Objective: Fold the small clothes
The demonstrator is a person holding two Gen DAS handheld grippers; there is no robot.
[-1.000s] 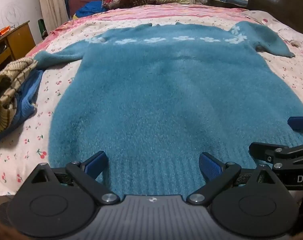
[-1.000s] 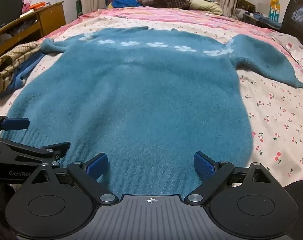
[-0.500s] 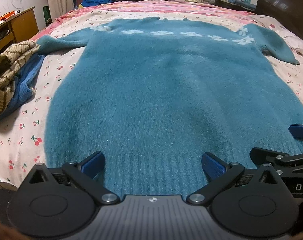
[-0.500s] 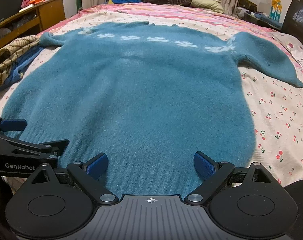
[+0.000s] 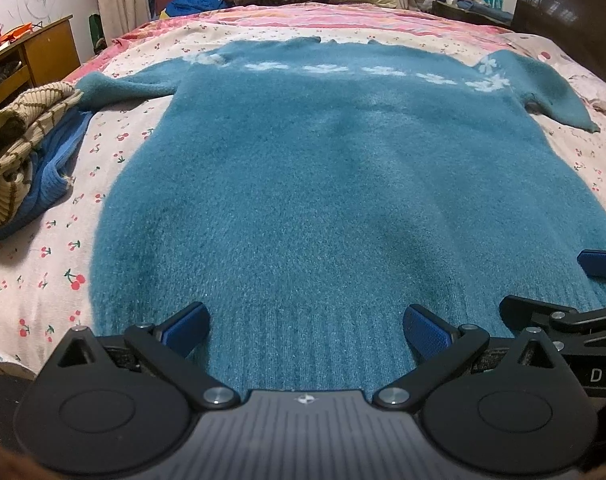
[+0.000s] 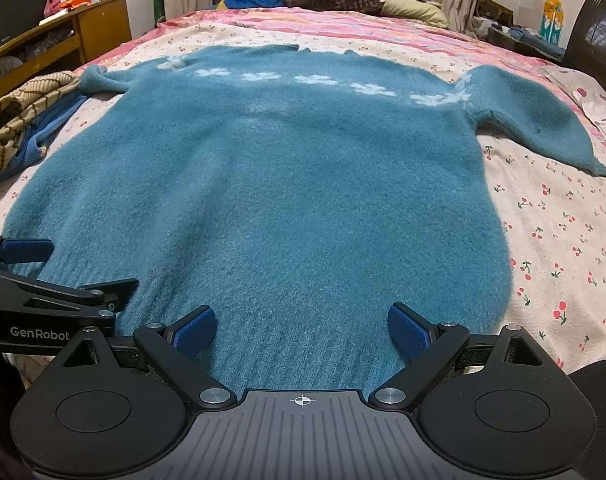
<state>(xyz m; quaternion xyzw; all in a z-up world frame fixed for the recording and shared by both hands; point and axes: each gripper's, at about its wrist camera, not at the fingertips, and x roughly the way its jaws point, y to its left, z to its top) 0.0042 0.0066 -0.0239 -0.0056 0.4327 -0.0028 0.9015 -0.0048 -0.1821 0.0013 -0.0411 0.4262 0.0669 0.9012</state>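
While I scan from 9 o'clock, I see a striped beige knit (image 5: 19, 136) heaped over a blue ribbed garment (image 5: 51, 176) at the bed's edge. My left claw (image 5: 305, 330) is spread wide above the ribbed hem. Centre stage, the fuzzy teal sweater (image 6: 271, 184) lies flat on the cherry-print bed sheet (image 6: 559, 240), long axis running 6 to 12, neckline at 12. My right claw (image 6: 301, 330) is also spread, over the hem. Bare sheet lies open toward 3.

left tool (image 5: 306, 330): fingers spread wide, nothing between them, pointing to 12 o'clock
right tool (image 6: 301, 327): fingers spread wide, nothing held, just beside the left at 3 o'clock
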